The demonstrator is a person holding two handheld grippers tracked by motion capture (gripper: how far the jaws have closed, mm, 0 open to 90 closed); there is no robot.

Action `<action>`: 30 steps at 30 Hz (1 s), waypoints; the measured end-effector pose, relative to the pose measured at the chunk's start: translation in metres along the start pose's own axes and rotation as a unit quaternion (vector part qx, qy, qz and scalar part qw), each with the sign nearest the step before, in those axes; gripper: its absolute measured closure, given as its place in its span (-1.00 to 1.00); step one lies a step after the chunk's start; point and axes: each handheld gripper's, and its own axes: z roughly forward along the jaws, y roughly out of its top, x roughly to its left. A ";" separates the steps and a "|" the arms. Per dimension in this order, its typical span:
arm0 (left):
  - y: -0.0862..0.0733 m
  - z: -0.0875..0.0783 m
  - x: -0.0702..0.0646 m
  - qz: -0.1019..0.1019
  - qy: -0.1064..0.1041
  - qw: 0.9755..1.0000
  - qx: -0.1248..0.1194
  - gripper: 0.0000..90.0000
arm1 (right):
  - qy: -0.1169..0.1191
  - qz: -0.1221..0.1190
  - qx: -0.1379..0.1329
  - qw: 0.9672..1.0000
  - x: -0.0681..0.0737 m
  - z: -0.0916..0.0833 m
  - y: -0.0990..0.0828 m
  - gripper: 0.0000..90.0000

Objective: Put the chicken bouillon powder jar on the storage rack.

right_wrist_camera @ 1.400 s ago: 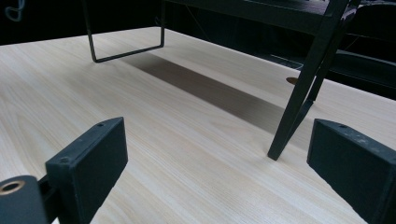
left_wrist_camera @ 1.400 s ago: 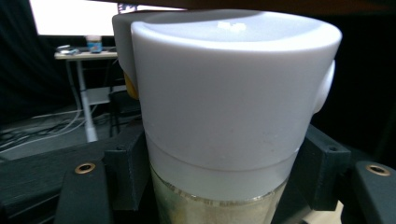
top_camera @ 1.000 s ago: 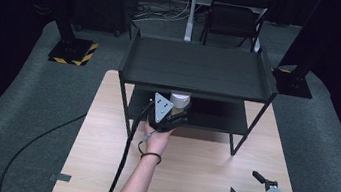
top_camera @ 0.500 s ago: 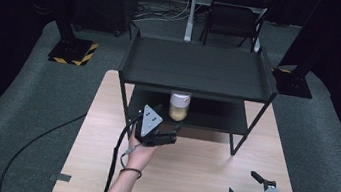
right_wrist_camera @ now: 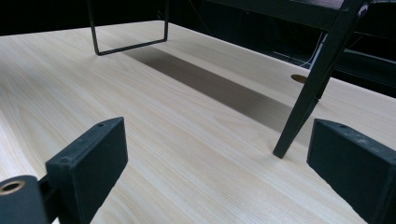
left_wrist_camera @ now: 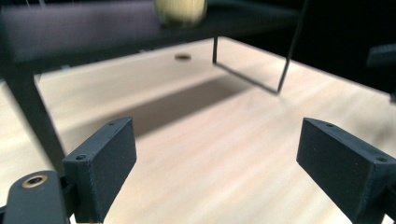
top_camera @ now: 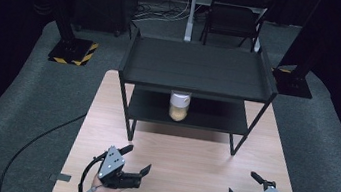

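Nearest, left gripper [top_camera: 138,159] low over the table [top_camera: 187,179] at its front edge, jaws wide apart, nothing between them; they have just been opening. Right gripper [top_camera: 248,186] at the front right corner, jaws likewise spread and empty. Farther off, black two-tier rack [top_camera: 197,69] stands mid-table. Jar [top_camera: 179,106], white lid, tan contents, upright on the rack's lower shelf, well apart from both grippers.
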 end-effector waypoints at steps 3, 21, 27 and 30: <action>-0.012 -0.014 0.000 0.012 0.006 1.000 0.023 -0.74 | 0.000 0.000 0.001 1.000 0.000 0.001 0.000 -0.90; -0.032 -0.028 -0.015 0.034 0.043 0.998 0.027 -0.72 | -0.002 -0.006 0.007 1.000 0.002 0.002 0.002 -0.90; -0.032 -0.028 -0.016 0.034 0.053 0.998 0.029 -0.72 | 0.000 -0.008 0.009 1.000 0.002 0.002 0.002 -0.90; -0.033 -0.028 -0.015 0.032 0.053 0.998 0.028 -0.72 | 0.000 -0.009 0.008 1.000 0.002 0.002 0.002 -0.90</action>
